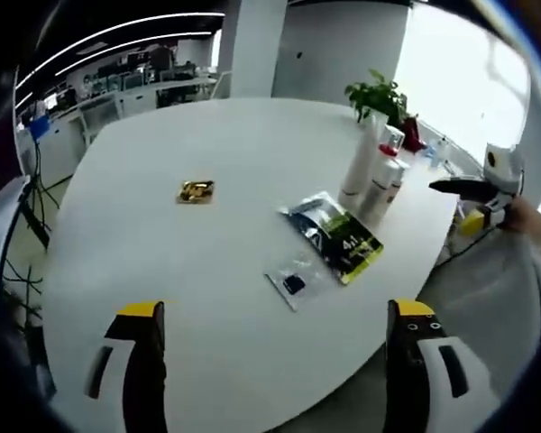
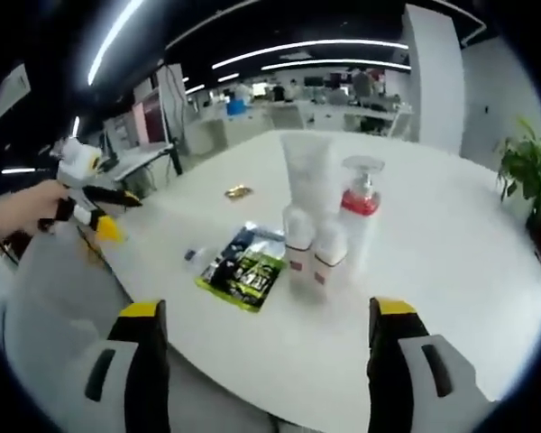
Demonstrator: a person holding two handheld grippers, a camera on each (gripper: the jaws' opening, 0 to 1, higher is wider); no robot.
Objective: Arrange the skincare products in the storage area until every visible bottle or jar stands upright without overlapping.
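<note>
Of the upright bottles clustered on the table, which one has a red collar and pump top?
The pump bottle, on the plant side of the cluster. The tall tube and the two small bottles in front are white-topped.

Tubes: one tall white tube [image 2: 307,171]
Pump bottles: one, red-collared [image 2: 359,216]
Small white bottles: two [image 2: 298,253] [image 2: 327,257]
Foil pouches: one dark-and-green pouch [image 2: 246,266]
Clear sachets: one [image 1: 293,280]
Gold packets: one [image 1: 197,190]
Potted plants: one [image 1: 376,94]
</note>
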